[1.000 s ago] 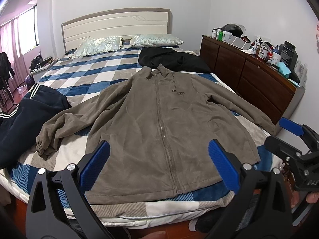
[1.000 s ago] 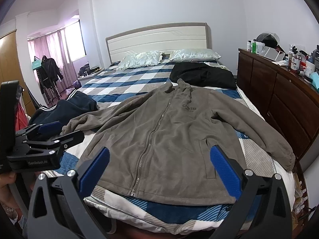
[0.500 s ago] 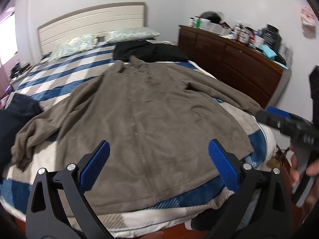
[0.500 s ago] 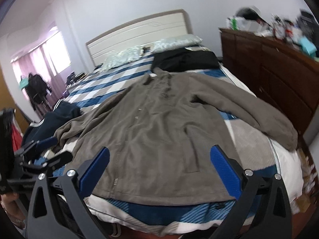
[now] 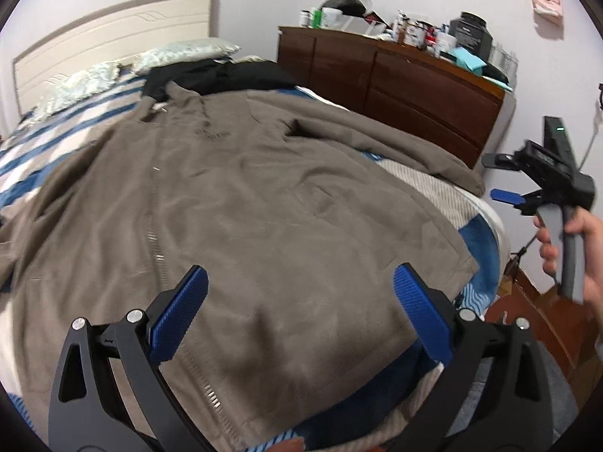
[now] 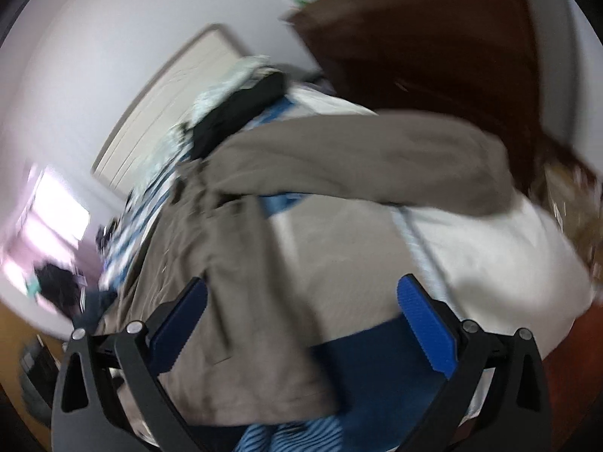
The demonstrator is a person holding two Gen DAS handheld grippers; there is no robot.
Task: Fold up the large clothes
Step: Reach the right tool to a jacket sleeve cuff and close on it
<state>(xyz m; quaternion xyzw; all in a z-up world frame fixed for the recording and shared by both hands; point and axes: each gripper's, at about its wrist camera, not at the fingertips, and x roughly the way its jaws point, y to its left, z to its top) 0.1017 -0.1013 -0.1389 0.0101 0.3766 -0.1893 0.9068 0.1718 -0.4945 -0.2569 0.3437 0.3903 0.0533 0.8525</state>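
A large brown zip jacket lies spread front-up on the bed, its hem nearest me. My left gripper hovers open just above the hem, right of the zipper, holding nothing. In the left wrist view the right gripper is held in a hand beyond the bed's right edge, near the jacket's right sleeve, jaws apart. The right wrist view is blurred and tilted; there my right gripper is open above the jacket's right side, the sleeve stretching across ahead.
A black garment lies by the collar near two pillows. The blue-and-white checked bedding shows around the jacket. A dark wooden dresser with cluttered top runs along the bed's right side, close to the right gripper.
Both grippers moved forward and right toward the jacket. The right gripper swung to the bed's right edge and tilted sharply, blurring its view. Both stay open.
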